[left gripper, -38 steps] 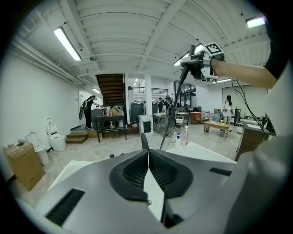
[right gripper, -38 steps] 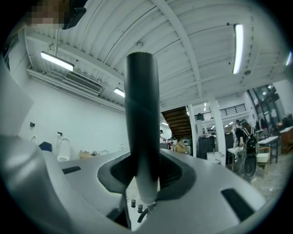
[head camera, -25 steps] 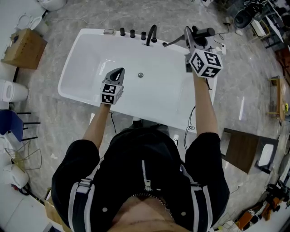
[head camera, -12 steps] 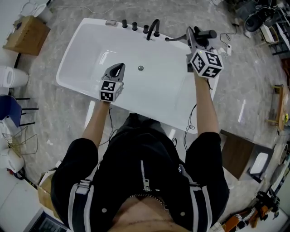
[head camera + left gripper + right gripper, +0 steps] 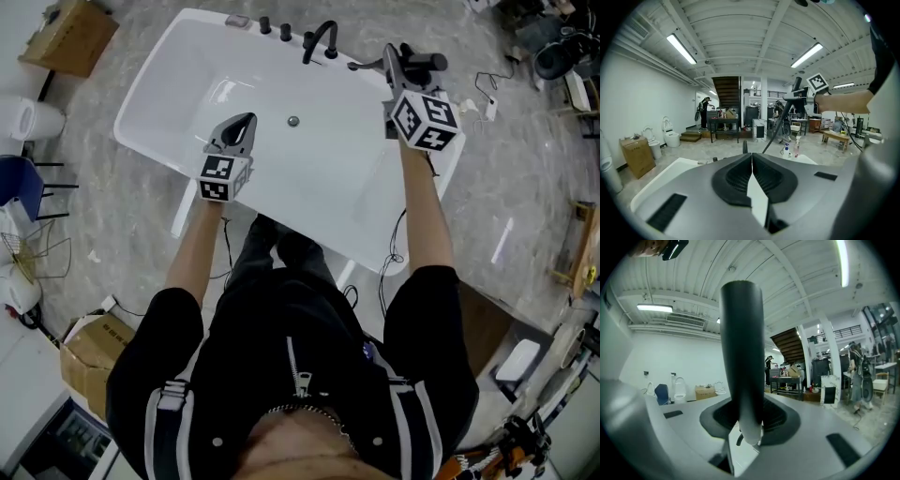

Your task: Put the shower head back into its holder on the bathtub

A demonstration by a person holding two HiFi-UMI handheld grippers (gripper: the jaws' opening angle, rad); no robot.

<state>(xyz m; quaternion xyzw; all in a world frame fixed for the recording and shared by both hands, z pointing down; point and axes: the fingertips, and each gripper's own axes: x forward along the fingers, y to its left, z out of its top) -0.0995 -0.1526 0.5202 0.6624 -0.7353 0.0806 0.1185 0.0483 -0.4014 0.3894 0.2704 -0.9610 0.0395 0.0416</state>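
Right hand-held gripper [image 5: 398, 70] has come lower w/ its load since the earlier frame, nearer the far rim by the faucet [image 5: 321, 39]. Left hand-held gripper [image 5: 246, 124] has drifted slightly over the basin. Head cam has also tilted, so the bathtub [image 5: 155, 80] sits higher in view.

- Item 1, shower head [image 5: 427, 64]: dark round handle clamped between right jaws, which stand wide around it. It is held in air above the tub's far right corner, not yet seated.
- Item 2, left hand-held gripper: jaws shut together, nothing between them, idle over the basin.
- Item 3, holder: presumably on the rim near the faucet, but can't single it out in any view.

Risks (judgement):
- Smooth cylindrical handle could twist or slide in the pads on the way down.
- A miss at the socket would drop it into the tub.
- Hose [image 5: 364, 64] runs toward the faucet, so slack may snag on the spout or pull the head off line.

Surroundings:
- Row of knobs [image 5: 266, 25] left of the faucet, close to the approach path.
- Cardboard box [image 5: 70, 33] on the floor, well apart from the tub, no obstruction.
- Left arm is clear of the right's route.
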